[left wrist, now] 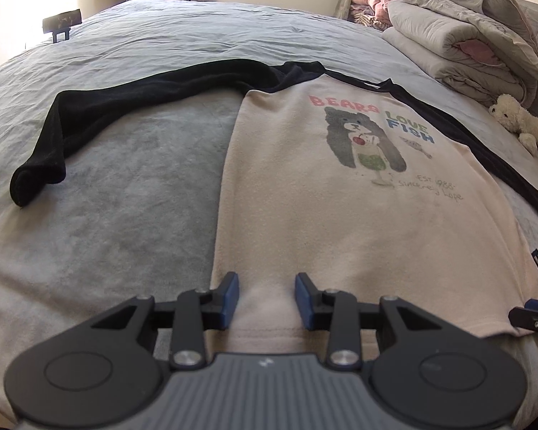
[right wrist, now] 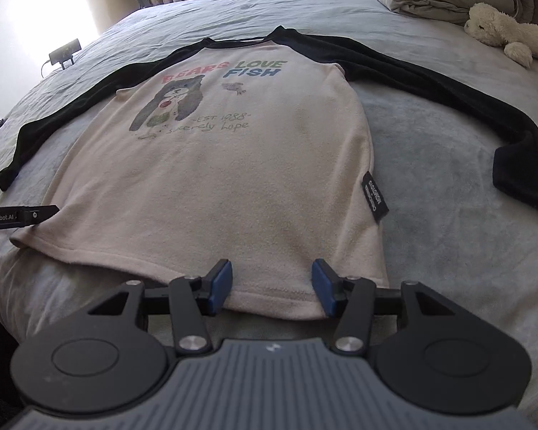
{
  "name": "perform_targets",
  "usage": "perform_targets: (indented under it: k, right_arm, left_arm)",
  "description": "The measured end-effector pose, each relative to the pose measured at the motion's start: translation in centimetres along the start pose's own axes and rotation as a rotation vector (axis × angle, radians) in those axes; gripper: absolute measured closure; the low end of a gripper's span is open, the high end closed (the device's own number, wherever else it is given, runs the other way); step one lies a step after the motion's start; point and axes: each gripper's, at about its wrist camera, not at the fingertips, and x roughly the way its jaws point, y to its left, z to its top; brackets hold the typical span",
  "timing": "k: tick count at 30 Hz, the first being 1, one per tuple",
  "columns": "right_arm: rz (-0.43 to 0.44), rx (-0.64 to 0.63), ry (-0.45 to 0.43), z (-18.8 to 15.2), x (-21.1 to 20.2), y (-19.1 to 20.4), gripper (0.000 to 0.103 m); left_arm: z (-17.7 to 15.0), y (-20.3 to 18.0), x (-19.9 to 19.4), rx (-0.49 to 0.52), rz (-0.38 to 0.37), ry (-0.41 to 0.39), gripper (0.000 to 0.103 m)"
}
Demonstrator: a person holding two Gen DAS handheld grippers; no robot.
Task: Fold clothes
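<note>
1. The shirt (right wrist: 218, 165) lay face up on the bed (right wrist: 430, 186), filling the middle of the right wrist frame, its cream body smoothed flat and the bear print reading the right way up towards the top of the frame.
2. Both black sleeves were spread outward: the left sleeve (left wrist: 100, 107) ran to the left edge of the left wrist frame, the right sleeve (right wrist: 448, 89) to the right edge of the right wrist frame. I judged that spread a sensible start, since it left every edge reachable for folding.
3. My left hand-held gripper (left wrist: 267, 299) sat at the bottom centre of its frame, over the hem near the shirt's left corner. Its jaws stood apart with cloth showing between them, and I saw no pinch.
4. My right hand-held gripper (right wrist: 270, 285) sat likewise at the bottom centre of its frame, over the hem near the right corner, jaws apart and pressing on nothing.
5. I read the two placements as a matched grab at the hem, probably to lift the bottom edge towards the collar.
6. A folded duvet (left wrist: 466, 43) and a plush toy (right wrist: 505, 32) stayed at the upper right, well apart from the shirt.
</note>
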Motion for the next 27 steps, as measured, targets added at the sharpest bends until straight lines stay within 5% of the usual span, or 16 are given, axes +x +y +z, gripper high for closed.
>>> perform_targets:
  k: [9,13,18,21,27]
  right_arm:
    - [0.042,0.408,-0.159,-0.3,-5.0,-5.8,0.051]
    - [0.035,0.529,-0.142,-0.2,-4.9,-7.9,0.051]
    - [0.015,0.480,-0.058,-0.4,-3.4,-7.0,0.050]
    - [-0.007,0.445,-0.041,-0.3,-2.4,-6.3,0.049]
    - [0.004,0.454,-0.094,-0.9,-4.0,-6.7,0.048]
  left_arm:
    - [0.8,4.8,-1.7,-0.229,-0.121,-0.023,0.068]
    - [0.4,4.8,-1.4,-0.240,-0.160,0.016,0.069]
    - [0.1,5.0,-0.9,-0.237,-0.118,0.012,0.071]
    - [-0.3,5.3,-0.5,-0.249,-0.127,0.020,0.081]
    - [-0.6,6.9,-1.5,-0.321,-0.157,0.017,0.084]
